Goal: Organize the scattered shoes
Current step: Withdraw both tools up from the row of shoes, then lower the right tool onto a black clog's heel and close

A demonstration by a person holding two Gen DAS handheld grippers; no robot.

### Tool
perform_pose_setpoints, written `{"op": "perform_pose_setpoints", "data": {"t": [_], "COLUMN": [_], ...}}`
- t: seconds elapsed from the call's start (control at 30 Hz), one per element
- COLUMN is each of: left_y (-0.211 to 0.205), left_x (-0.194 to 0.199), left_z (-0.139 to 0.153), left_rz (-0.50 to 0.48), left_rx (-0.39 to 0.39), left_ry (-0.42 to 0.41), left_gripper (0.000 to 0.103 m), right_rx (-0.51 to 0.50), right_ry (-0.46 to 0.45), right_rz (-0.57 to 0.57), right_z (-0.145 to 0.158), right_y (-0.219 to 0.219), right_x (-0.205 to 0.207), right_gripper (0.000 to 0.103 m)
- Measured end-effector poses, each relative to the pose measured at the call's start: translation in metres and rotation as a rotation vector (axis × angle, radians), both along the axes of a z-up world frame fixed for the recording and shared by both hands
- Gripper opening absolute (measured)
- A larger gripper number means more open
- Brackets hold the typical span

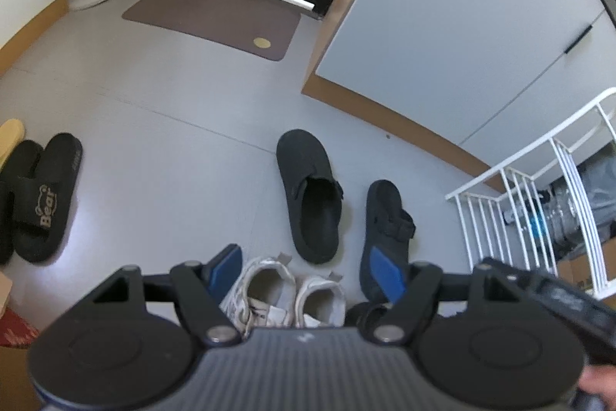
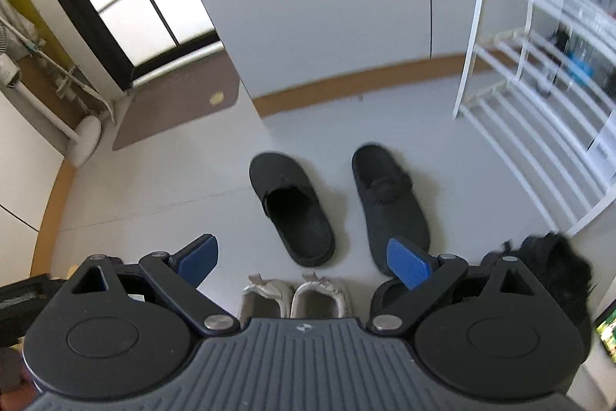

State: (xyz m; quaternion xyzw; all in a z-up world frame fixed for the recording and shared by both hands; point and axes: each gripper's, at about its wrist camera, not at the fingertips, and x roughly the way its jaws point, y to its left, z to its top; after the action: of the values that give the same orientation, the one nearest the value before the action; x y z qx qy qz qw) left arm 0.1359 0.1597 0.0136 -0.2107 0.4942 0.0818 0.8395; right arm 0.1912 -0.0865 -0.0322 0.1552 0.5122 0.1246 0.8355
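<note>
Both tongs stood open with nothing between their blue pads: the left tongs (image 1: pixel 308 270) hung over the pair of white canvas sneakers (image 1: pixel 287 289), and the right tongs (image 2: pixel 304 259) pointed steeply down at the grey floor (image 2: pixel 161 187) in front of the same pair.

The scattered pair lay just beyond the sneakers. The left black rubber clog (image 2: pixel 290 205) rested upright with its opening facing the camera, toe angled away to the left. The right black clog (image 2: pixel 389 203) lay near it but apart, and looked tipped or turned over, though the blur made that hard to confirm. A pair of black slides printed "Bear" (image 1: pixel 40 199) sat well off to the left, and a white wire shoe rack (image 2: pixel 539 110) stood to the right, its lower rungs bare in what showed.

The step in hand seemed to be reaching for a clog. To do it well, the right tongs would do best to come down over the heel rim of the nearer clog, one pad inside the opening and one outside the wall, since the sole looked too wide to span. A firm, slow close would suit the soft rubber. The sneakers, already side by side, were best left undisturbed on the way in.
</note>
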Motion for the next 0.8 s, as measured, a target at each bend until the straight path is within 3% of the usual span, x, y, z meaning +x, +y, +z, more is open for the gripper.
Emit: {"op": "perform_pose_setpoints", "data": {"t": [0.13,0.27,0.4,0.57,0.7,0.8], "left_y": [-0.001,0.001,0.011,0.030,0.048,0.061], "left_x": [0.014,0.031,0.049,0.067,0.076,0.079], "left_z": [-0.005,-0.018,-0.030,-0.057,-0.084,-0.101], "left_rz": [0.003,0.024,0.022,0.068,0.097,0.105], "left_rx": [0.031,0.052,0.092,0.122,0.126,0.118], "left_ry": [0.002,0.024,0.027,0.056,0.067,0.069], "left_gripper": [0.076,0.076,0.076,0.076,0.076,0.076], "right_rx": [-0.008,0.080,0.103,0.132,0.217,0.262], "right_ry": [0.041,0.105,0.136,0.172,0.220,0.257], "right_rz": [0.009,-0.034,-0.031,-0.019,-0.030,-0.047], "right_z": [-0.027,-0.052,-0.078,-0.118,-0.153,-0.179], "right_y": [0.008,0.008,0.017,0.037,0.042,0.041], "right_x": [0.017,0.047,0.072,0.096,0.113,0.123], "right_gripper": [0.098,0.098,0.098,0.097,0.096,0.082]}}
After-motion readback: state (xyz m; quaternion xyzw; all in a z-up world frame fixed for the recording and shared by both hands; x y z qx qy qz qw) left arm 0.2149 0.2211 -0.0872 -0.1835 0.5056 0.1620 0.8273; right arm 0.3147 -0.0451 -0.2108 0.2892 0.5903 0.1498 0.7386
